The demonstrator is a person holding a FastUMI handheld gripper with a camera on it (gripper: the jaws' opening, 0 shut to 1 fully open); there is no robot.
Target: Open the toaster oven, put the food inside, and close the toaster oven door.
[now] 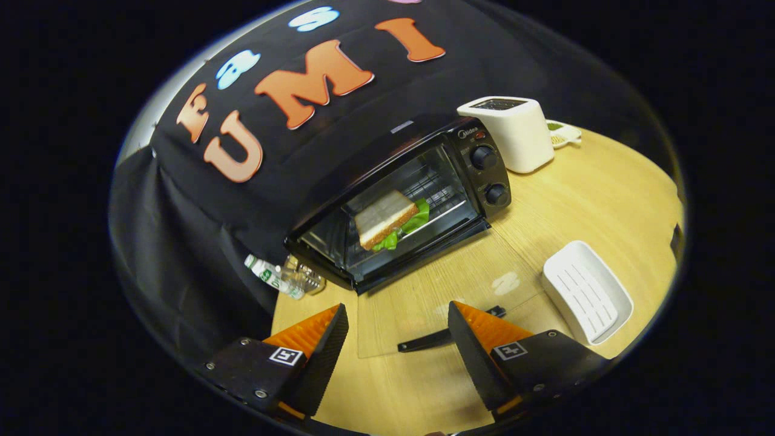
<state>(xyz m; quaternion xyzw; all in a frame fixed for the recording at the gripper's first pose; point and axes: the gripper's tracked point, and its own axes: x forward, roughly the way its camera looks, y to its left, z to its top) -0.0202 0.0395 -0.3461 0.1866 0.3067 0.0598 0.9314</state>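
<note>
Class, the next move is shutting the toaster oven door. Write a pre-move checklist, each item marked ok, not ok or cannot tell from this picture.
1. Sandwich inside the toaster oven on its rack: ok.
2. Glass door fully down, flat over the table: ok.
3. Door handle reachable, just ahead of the claw: ok.
4. Claw open and holding nothing: ok.
5. White tray lying clear of the door's swing: ok.
6. Sandwich pushed deep enough to clear the closing door: cannot tell.

Viewpoint: rides the gripper [396, 351], tilted, above the table [605, 200]
Facing: toaster oven [399, 206], beyond spread fingers
Range: near
</note>
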